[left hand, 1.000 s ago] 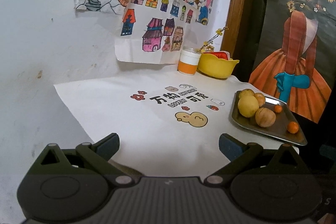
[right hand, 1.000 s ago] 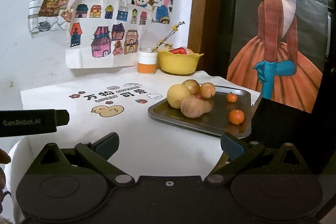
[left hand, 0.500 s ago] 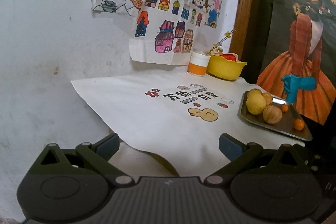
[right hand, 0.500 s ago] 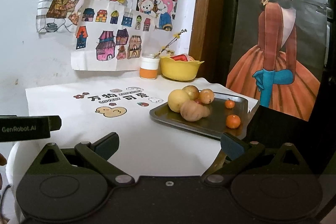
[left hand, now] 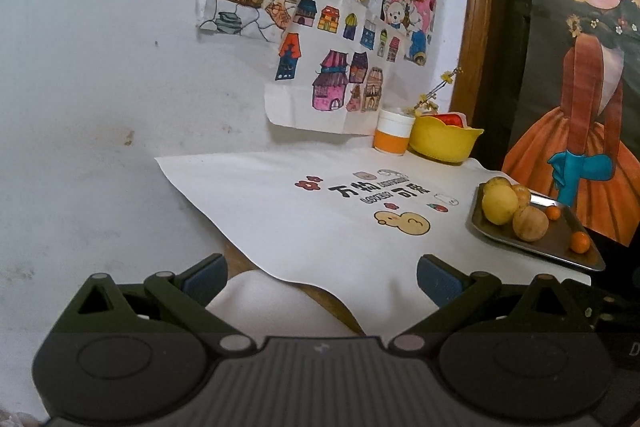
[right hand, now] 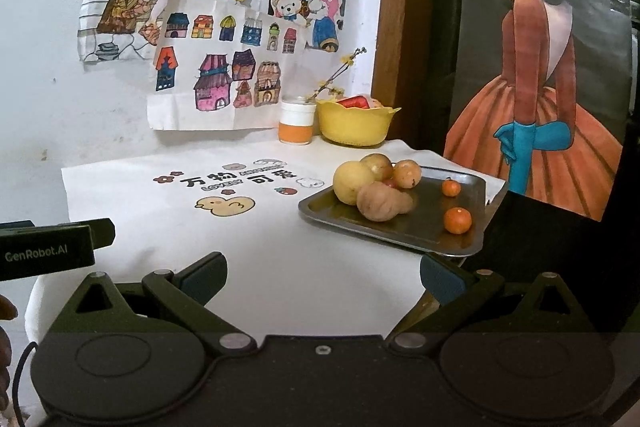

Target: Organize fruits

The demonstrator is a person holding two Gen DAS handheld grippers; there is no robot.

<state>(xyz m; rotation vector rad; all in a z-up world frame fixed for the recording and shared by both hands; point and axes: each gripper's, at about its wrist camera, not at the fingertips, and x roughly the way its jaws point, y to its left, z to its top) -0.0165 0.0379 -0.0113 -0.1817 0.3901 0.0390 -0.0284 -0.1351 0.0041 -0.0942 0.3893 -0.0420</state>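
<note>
A metal tray (right hand: 424, 235) (left hand: 532, 247) sits at the right end of the white-clothed table. On it lie a big yellow fruit (right hand: 354, 182) (left hand: 499, 203), a brownish fruit (right hand: 380, 202) (left hand: 530, 223), two more round fruits behind, and two small oranges (right hand: 457, 220) (right hand: 451, 187). A yellow bowl (right hand: 354, 125) (left hand: 444, 143) holding something red stands at the back. My right gripper (right hand: 322, 279) is open, short of the tray. My left gripper (left hand: 322, 277) is open over the table's near-left edge, far from the tray.
An orange-and-white cup (right hand: 296, 125) with a twig stands left of the bowl. A printed white cloth (right hand: 224, 195) covers the table. Drawings hang on the wall behind, and a dark painted panel stands at the right. The left gripper's body (right hand: 48, 247) shows at the right view's left edge.
Both grippers have drawn back from the table and risen a little, so the tray and bowl look smaller and farther. Both stayed open. The fruits have not moved.
</note>
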